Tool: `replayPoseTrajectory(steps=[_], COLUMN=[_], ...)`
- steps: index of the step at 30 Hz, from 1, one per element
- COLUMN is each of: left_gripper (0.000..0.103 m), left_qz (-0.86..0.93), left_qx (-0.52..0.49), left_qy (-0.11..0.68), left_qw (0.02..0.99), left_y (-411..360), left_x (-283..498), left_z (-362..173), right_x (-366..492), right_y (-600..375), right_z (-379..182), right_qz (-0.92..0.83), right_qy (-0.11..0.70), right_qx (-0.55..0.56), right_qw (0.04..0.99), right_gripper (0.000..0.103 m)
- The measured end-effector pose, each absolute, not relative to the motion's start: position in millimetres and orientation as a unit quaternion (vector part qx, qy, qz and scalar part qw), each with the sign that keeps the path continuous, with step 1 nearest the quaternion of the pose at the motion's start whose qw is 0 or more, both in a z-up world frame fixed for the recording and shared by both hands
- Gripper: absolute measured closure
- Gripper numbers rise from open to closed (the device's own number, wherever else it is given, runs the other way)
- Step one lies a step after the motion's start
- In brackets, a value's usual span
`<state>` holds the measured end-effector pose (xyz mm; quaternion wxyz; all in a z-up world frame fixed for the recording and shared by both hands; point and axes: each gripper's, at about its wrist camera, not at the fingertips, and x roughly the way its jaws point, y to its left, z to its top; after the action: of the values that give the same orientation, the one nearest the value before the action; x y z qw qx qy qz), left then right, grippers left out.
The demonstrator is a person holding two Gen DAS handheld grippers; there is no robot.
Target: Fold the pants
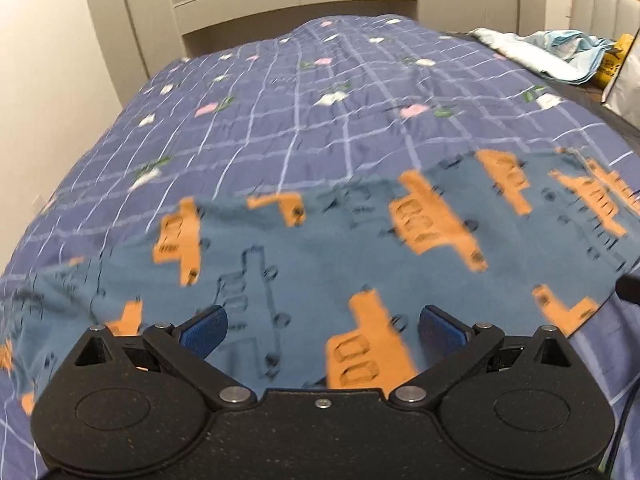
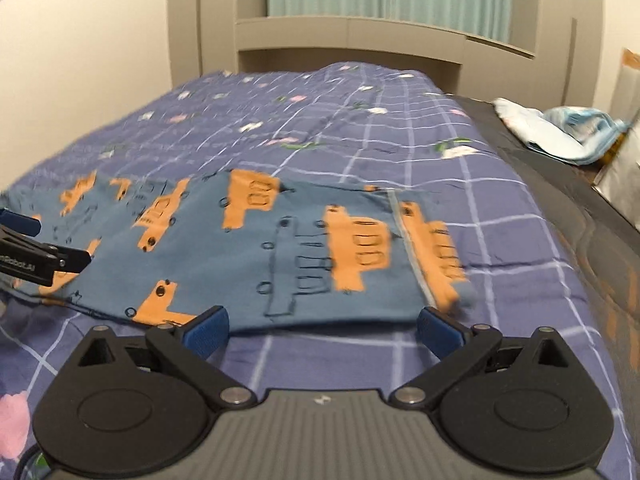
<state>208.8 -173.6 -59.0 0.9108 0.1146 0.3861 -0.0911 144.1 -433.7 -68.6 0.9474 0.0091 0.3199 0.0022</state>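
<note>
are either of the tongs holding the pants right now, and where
Nothing is held. The left tongs and right tongs both stand open, with the pants lying loose on the bed.

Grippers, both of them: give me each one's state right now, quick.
Left gripper: open, over the pants, gripping nothing.
Right gripper: open wide, at the near edge of the pants, holding nothing.

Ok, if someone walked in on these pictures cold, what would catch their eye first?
Most likely the blue pants printed with orange trucks, lying flat on the near part of the bed, bright against the purple checked bedspread. Next, the two open grippers: the right gripper at the pants' near edge, and the left gripper over the fabric. Farther right, a crumpled pale blue cloth sits beside the bedspread.
</note>
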Motion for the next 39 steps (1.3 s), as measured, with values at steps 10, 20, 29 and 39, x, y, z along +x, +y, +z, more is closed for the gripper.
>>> replayPoseTrajectory(steps=[10,20,29,39], left_gripper=[0.001,0.001,0.001,0.001], left_qz=[-0.194,-0.227,-0.228,-0.342], left_qx=[0.155,0.212,0.159,0.033], left_qy=[0.346,0.39,0.394,0.461], left_qw=[0.905,0.867,0.876,0.818], left_y=[-260,-328,-321,-356], left_x=[250,313,320,330], left_z=[-32,-66,-51,-16], right_x=[141,152,140,147], right_y=[-495,-547,-551,-509], right_z=[-73,-85,-94,-76], right_qz=[0.037,0.032,-0.044,-0.09], right_qy=[0.322,0.278,0.207,0.221], right_qx=[0.167,0.387,0.432,0.273], right_qw=[0.931,0.878,0.877,0.932], right_gripper=[0.0,0.0,0.02,0.08])
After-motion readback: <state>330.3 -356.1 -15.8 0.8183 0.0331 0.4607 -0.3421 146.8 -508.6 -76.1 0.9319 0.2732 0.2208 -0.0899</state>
